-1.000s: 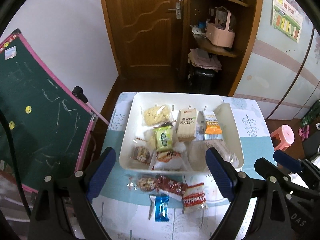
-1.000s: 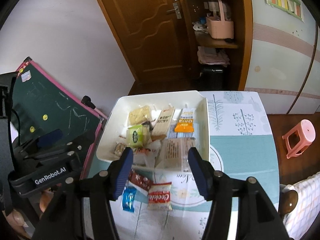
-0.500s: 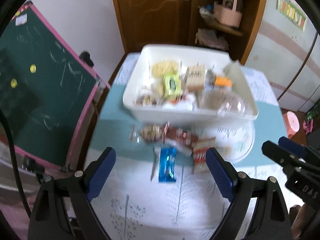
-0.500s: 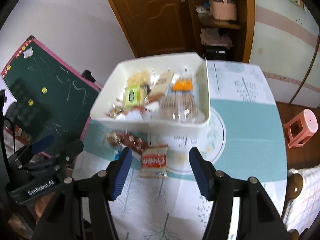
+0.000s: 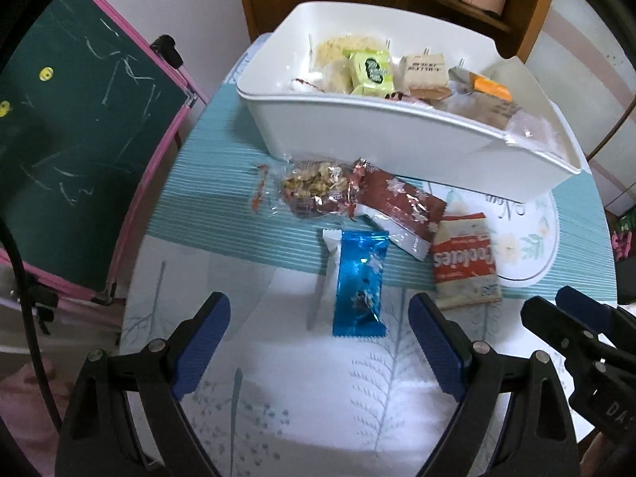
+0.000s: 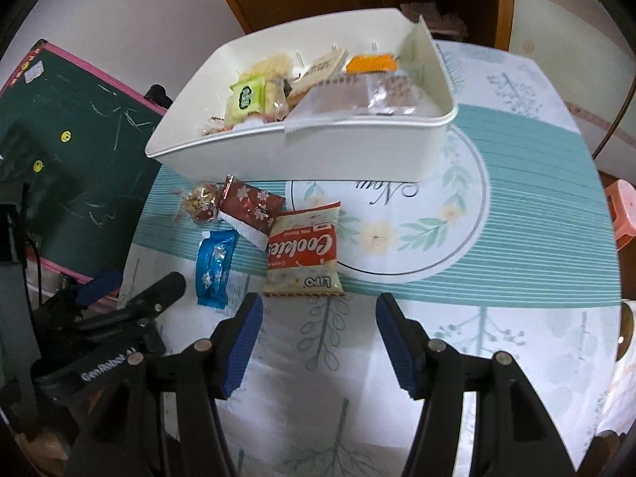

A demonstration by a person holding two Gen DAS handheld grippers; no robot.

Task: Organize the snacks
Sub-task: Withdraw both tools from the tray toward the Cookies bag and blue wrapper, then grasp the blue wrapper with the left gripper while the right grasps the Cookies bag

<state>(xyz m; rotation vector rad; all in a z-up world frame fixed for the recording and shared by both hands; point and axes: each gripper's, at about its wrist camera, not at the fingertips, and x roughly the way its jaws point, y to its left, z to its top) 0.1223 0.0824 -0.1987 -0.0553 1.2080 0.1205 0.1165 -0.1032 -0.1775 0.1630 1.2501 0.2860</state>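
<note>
Four loose snack packets on tabletop (image 5: 278, 397), just in front of white plastic bin (image 5: 397, 139). Inside bin: green packet (image 5: 371, 69), beige carton (image 5: 423, 69), orange packet (image 5: 491, 87), clear crinkled bags, heaped together. Loose row, left to right: clear nut bag (image 5: 310, 190); glossy dark-red packet (image 5: 401, 206), long axis slanting away from bin toward the right; blue foil packet (image 5: 359, 282), long axis running toward left tongs (image 5: 320, 342); red-and-white cookie packet (image 6: 304, 250), flat, lettering inverted, near right tongs (image 6: 320, 342). Left tongs open, empty, hovering low, straddling blue packet's near end. Right tongs open, empty. Patterned cloth over tabletop, teal stripes, leaf print.
</note>
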